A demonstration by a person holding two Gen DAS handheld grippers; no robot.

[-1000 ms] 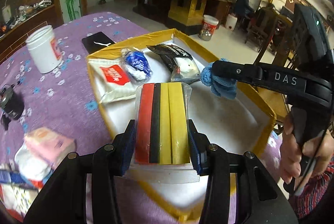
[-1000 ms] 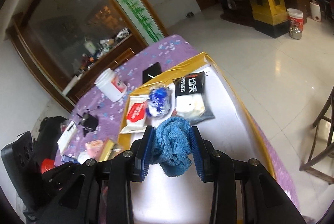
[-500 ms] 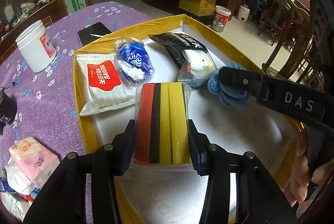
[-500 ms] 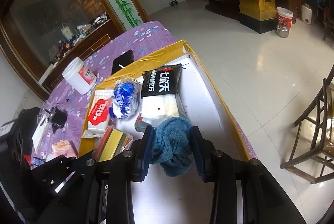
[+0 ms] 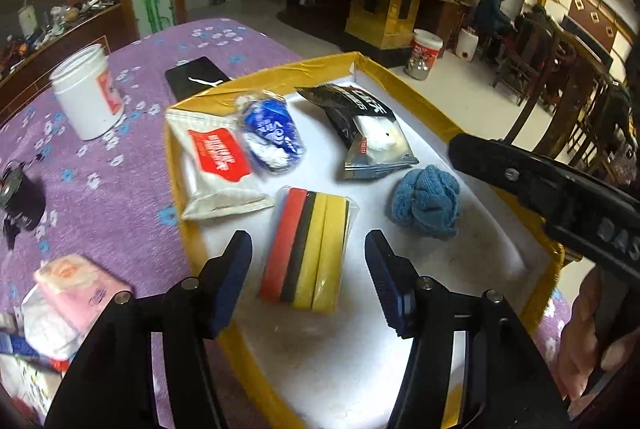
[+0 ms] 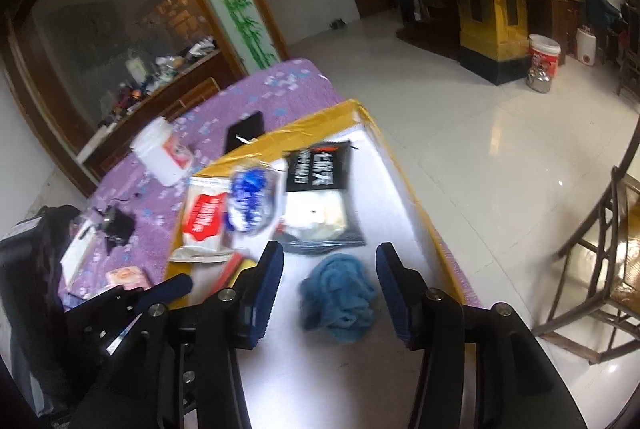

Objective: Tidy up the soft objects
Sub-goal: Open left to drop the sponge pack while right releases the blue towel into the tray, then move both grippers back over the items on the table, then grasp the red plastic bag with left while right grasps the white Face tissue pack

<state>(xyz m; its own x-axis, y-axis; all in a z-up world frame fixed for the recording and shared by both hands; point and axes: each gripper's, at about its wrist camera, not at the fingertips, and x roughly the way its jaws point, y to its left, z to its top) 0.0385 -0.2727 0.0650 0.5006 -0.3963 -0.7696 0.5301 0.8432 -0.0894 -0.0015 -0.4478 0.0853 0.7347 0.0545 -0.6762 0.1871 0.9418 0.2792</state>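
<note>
Sponges [image 5: 310, 249], a wrapped red, black and yellow stack, lie flat at frame centre between the left gripper [image 5: 308, 257]'s wide-spread, empty jaws. Right gripper [image 6: 330, 269] gapes likewise around a crumpled blue knit cloth [image 6: 340, 295]. Both rest inside the yellow-rimmed white tray [image 5: 424, 109].

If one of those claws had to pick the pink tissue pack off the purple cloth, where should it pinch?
Probably across the short width of the pink tissue pack, coming straight down from above. It lies flat on a white bundle at the table edge, so its long sides look free. The left gripper is nearest and open.
</note>
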